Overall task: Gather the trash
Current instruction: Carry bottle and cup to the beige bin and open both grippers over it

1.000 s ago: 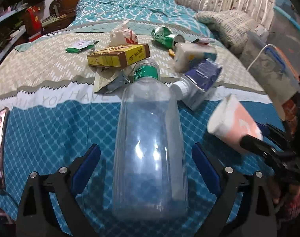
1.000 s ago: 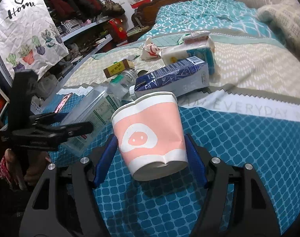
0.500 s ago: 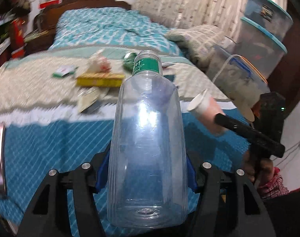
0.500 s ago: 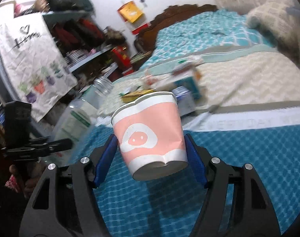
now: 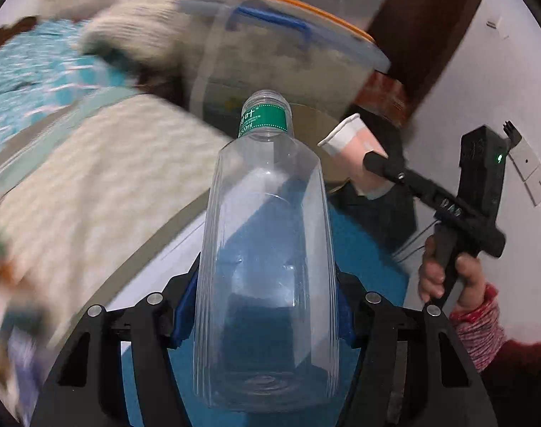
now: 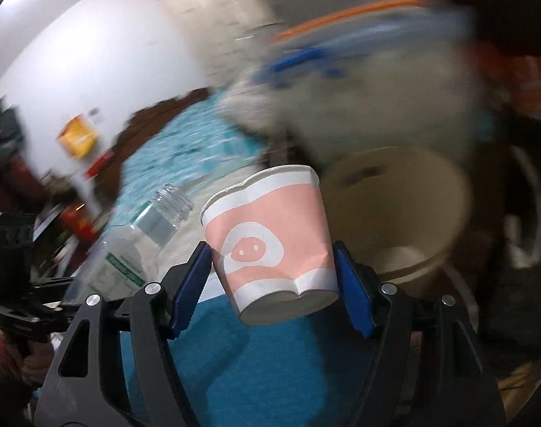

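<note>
My left gripper [image 5: 265,315] is shut on a clear plastic bottle [image 5: 267,256] with a green neck label and no cap, held in the air over the bed's corner. My right gripper [image 6: 272,284] is shut on a pink and white paper cup [image 6: 270,242] with a pig snout print. That cup also shows in the left wrist view [image 5: 356,146], to the right of the bottle's neck. The bottle also shows in the right wrist view [image 6: 135,249], at the left. A beige round bin [image 6: 405,220] stands just behind the cup, open at the top.
The bed with the blue and cream cover [image 5: 92,185] lies to the left, blurred. A clear storage box with an orange and blue lid [image 5: 292,60] stands beyond the bin. A white wall with switches [image 5: 530,174] is at the right.
Both grippers have swung right, away from the trash pile on the bed, with the bottle and cup lifted. The bin and storage box have come into view ahead.
</note>
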### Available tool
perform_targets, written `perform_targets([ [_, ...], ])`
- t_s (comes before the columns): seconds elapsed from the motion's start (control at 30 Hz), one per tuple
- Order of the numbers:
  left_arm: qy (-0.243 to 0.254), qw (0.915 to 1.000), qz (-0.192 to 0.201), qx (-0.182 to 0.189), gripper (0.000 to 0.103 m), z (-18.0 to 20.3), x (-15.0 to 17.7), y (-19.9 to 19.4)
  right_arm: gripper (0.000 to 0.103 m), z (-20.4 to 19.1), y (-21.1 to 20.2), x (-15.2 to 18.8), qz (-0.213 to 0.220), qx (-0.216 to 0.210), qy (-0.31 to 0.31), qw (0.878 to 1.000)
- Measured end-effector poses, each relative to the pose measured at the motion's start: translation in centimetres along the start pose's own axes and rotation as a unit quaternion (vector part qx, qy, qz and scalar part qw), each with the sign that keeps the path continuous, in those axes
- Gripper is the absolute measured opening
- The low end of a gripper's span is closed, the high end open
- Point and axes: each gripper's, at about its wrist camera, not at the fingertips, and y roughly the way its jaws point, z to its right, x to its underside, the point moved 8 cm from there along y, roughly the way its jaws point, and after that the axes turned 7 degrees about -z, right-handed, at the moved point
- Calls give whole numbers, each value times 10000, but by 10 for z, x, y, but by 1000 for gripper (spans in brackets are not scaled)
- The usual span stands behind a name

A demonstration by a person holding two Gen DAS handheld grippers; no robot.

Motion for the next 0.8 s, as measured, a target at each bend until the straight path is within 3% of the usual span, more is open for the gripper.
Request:
perform_targets([
  [0.1,191,9993,-259,188,58,23,-44,43,70,45,11,-14,-61,383,220,9990],
  [0.27,189,9966,-720,363,59,39,-95,99,70,77,41,-29,-278,637,213,9974],
  [0.47,82,9941,-1054,230,60,32,-113,138,72,98,55,-36,-353,858,132,9956],
  [0.5,58,9940,-1082,165,62,29,-117,143,73,98,55,-36,-360,911,103,9951],
  [0.53,25,9938,-1108,117,73,28,-121,148,78,98,57,-37,-381,945,79,9948],
  [0.57,-2,9939,-1100,85,77,27,-125,150,85,98,59,-37,-428,958,62,9945],
  [0.8,-185,9983,-529,127,78,28,-128,107,85,93,38,-45,-210,964,78,9951],
])
